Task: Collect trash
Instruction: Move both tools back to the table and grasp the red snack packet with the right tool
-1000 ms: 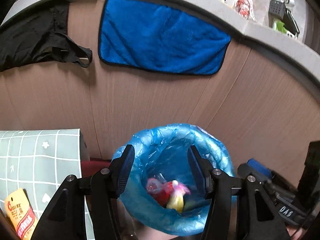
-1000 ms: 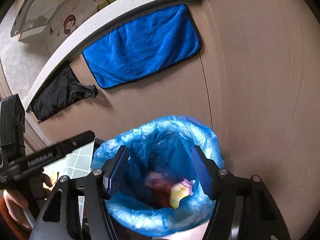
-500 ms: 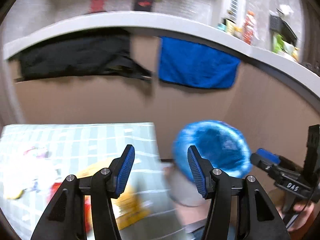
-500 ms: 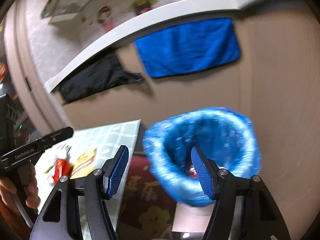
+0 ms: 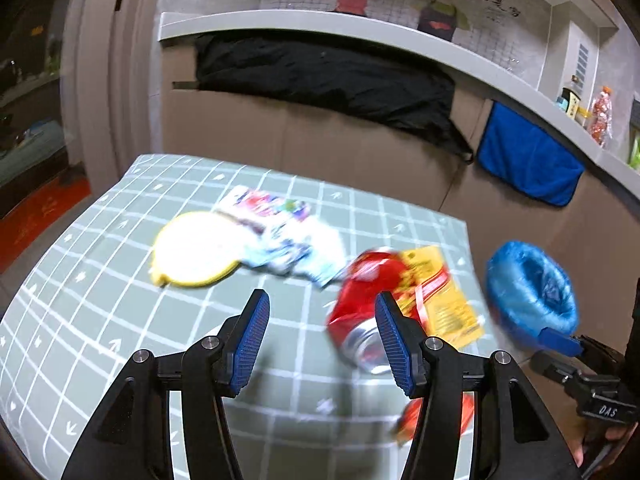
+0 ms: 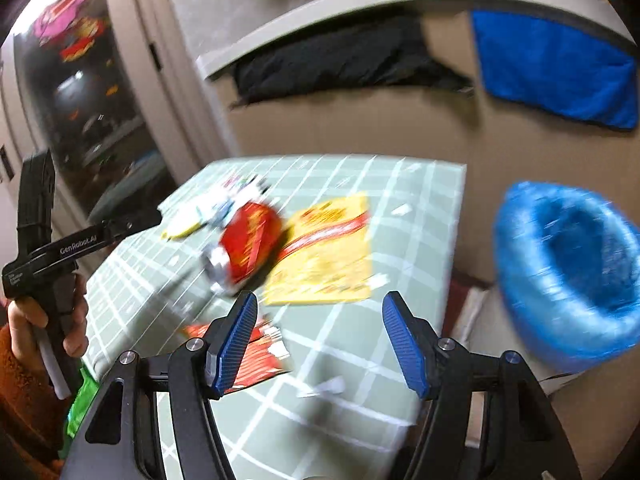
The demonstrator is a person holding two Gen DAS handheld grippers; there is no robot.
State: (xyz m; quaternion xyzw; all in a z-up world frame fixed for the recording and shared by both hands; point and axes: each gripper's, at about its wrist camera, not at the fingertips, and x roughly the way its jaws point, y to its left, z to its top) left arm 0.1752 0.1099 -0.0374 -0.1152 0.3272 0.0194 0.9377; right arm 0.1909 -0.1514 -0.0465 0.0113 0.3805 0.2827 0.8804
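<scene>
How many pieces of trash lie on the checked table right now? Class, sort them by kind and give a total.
Cans: 1, the red can
Lids: 1, the yellow lid
Wrappers and packets: 3, the yellow packet, the white printed wrapper, the red wrapper
Total: 5

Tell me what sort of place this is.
Probably a home kitchen or dining corner: a counter ledge with a blue towel hung beneath it, a checked tablecloth, and a blue-lined bin beside the table.
</scene>
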